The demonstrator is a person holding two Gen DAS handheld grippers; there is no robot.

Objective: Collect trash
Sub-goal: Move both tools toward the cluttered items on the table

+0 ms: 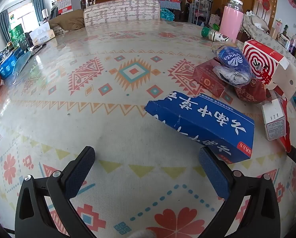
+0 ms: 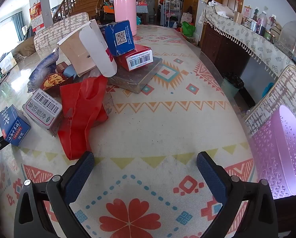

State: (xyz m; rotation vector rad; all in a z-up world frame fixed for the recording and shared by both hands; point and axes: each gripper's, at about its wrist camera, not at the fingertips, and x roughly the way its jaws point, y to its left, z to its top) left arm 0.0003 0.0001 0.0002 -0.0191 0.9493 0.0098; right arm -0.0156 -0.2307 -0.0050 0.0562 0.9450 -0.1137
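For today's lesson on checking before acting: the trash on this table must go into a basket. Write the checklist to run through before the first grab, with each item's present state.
1. Left tongs open and empty: ok.
2. Right tongs open and empty: ok.
3. Trash near the left tongs: ok, the blue box lies just ahead.
4. Trash near the right tongs: ok, the red bag lies just ahead.
5. Basket within view: ok, at the right edge.
6. Basket empty enough: cannot tell.
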